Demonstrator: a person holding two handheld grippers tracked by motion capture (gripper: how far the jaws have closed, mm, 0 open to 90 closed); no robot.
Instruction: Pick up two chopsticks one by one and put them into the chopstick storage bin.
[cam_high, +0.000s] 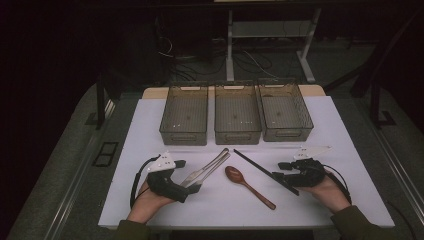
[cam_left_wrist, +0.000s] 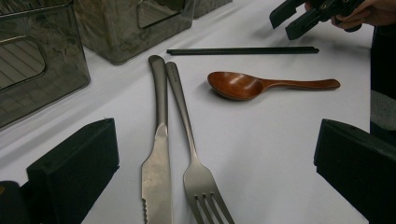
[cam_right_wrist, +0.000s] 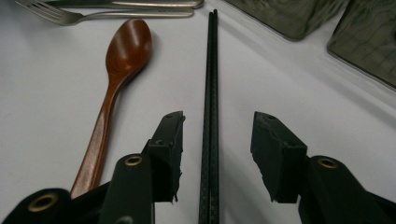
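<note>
Right gripper low over table, jaws parted, straddling black chopsticks, pads not touching them. Wooden spoon just left of its jaws, fork beyond. Left gripper wide open, knife and fork between its jaws, untouched. High view adds three bins far side, both forearms resting level.

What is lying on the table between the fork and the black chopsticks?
The wooden spoon lies between the fork and the black chopsticks, apart from both. The high view shows this, and the left gripper view too.
</note>
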